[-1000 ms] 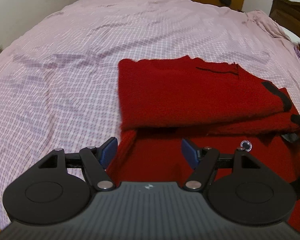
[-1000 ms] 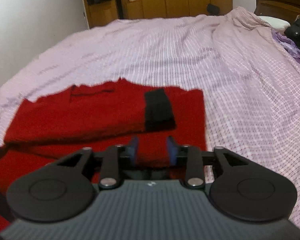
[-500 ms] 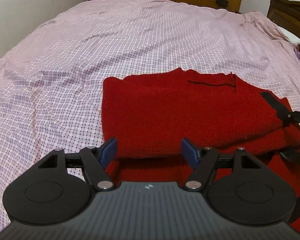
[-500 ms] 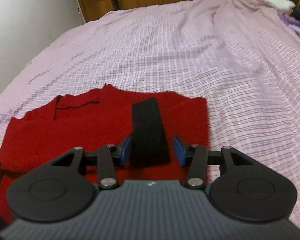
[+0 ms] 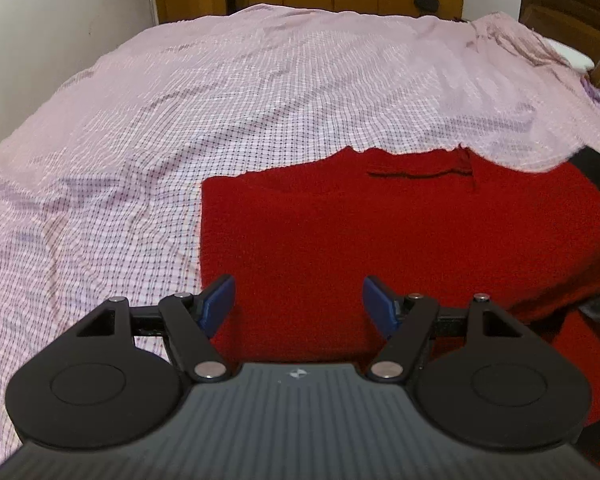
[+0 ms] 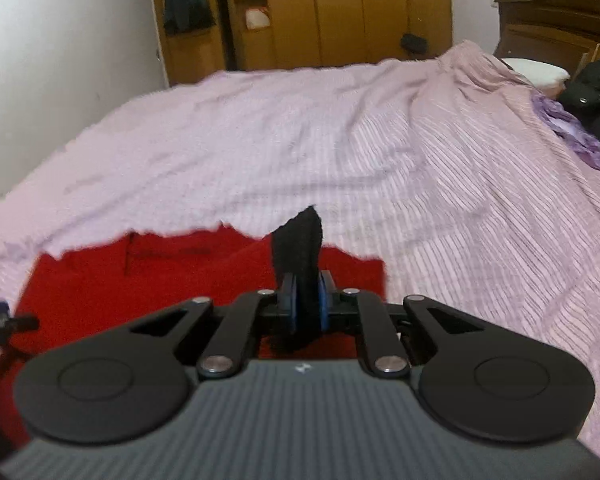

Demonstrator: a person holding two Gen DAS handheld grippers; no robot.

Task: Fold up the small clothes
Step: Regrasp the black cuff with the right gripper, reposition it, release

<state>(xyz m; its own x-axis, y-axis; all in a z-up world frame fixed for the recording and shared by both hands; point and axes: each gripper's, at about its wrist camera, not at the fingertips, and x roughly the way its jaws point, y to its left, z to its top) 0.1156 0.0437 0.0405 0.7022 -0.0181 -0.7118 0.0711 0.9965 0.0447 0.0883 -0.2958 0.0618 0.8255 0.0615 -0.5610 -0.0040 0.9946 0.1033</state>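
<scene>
Right wrist view: right gripper (image 6: 305, 300) is closing on the black knitted sleeve cuff (image 6: 299, 248) of the red fuzzy sweater (image 5: 380, 248), likely needing carrying toward nine o'clock while the left gripper (image 5: 298, 306) is gaping wide, empty.

wide bed (image 6: 380, 128) under pink checked sheet, wooden wardrobes (image 6: 340, 8) along far wall, white wall (image 6: 60, 40) left, dark wooden headboard (image 6: 560, 20) right, dim indoor light

Both wrist views low, angled down across bed (image 5: 260, 100); sharing red sweater (image 5: 380, 240), wardrobe (image 6: 340, 12)
</scene>
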